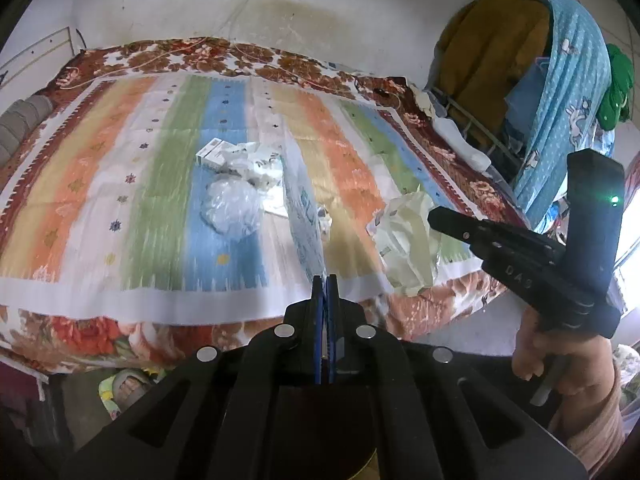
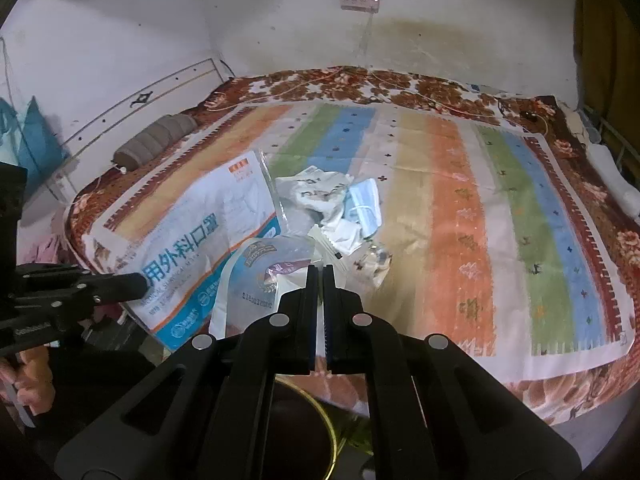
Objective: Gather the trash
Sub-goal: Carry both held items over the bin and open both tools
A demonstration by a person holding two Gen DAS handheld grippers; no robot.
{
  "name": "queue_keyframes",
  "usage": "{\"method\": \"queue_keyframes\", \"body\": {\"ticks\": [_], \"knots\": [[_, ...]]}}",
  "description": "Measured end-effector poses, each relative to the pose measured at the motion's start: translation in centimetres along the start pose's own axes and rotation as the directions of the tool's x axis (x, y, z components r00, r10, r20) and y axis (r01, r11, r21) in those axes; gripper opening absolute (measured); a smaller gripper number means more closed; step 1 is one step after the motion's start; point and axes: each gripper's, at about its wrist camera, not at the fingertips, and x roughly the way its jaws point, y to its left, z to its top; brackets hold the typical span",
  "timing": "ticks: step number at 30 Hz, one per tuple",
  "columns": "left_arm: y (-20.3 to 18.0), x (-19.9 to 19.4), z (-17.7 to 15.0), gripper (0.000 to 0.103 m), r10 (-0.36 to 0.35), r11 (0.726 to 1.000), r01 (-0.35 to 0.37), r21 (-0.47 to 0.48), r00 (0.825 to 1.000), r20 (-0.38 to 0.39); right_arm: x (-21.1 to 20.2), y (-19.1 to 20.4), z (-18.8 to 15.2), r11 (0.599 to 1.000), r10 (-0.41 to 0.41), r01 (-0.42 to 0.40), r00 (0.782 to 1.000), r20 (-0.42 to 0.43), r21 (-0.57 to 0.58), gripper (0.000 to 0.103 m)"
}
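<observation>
Over a bed spread with a rainbow-striped cloth, two black hand-held grippers each pinch a piece of litter: the left gripper is clamped on the bottom edge of a large white-and-blue face-mask packet, which it holds up edge-on, while the right gripper is closed on a white plastic bag with a blue printed label. More litter lies mid-bed, near the packet: a crumpled clear plastic bag, a small white carton and a blue face mask.
</observation>
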Motion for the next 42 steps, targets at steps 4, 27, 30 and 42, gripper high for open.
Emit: {"method": "queue_keyframes", "body": {"ticks": [4,27,30,42], "knots": [[0.1,-0.9,-1.6,0.001,-0.023,0.999,0.023,-0.027,1.000,0.004,-1.1,0.8,-1.7,1.000,-0.002,0.002,1.000,0.009,-0.007,0.002],[-0.4,-1.9,-12.3,0.001,-0.039,0.993,0.032,-0.117,0.997,-0.062,-0.6,4.1,-10.5,1.000,-0.018,0.017,0.994,-0.103,-0.010,0.002],[-0.6,-1.6,-13.7,0.001,-0.039,0.992,0.028,-0.123,0.995,-0.087,0.2,4.2,-11.7,1.000,-0.014,0.016,0.988,-0.154,0.011,0.002],[0.1,1.2,-17.4,0.001,-0.030,0.979,-0.025,-0.204,0.965,-0.260,2.9,4.0,-14.7,0.997,-0.059,0.069,0.952,-0.301,0.022,0.002]]}}
